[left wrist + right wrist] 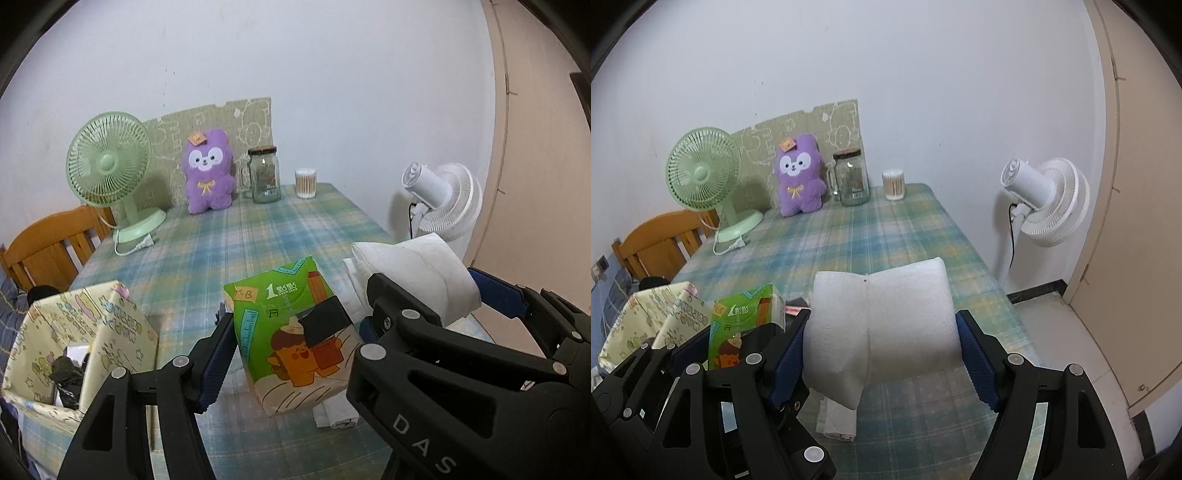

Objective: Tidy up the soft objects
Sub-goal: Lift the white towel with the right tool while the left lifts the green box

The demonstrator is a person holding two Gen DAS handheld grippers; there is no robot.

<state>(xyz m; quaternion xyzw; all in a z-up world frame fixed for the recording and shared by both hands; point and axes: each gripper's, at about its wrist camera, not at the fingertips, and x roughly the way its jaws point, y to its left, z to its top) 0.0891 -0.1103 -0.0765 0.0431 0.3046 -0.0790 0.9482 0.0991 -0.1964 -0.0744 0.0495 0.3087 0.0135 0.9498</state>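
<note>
Midway: left tongs (295,354) clamp the tissue pack (291,332), right tongs (882,354) squeeze the towel (882,325), both beside the box (74,343), seemingly half-filled.

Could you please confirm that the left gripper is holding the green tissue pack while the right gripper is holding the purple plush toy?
Not quite. The left gripper does hold the green tissue pack, but the right gripper holds a folded white towel, as the right wrist view shows. The purple plush toy sits untouched at the table's far end.
</note>
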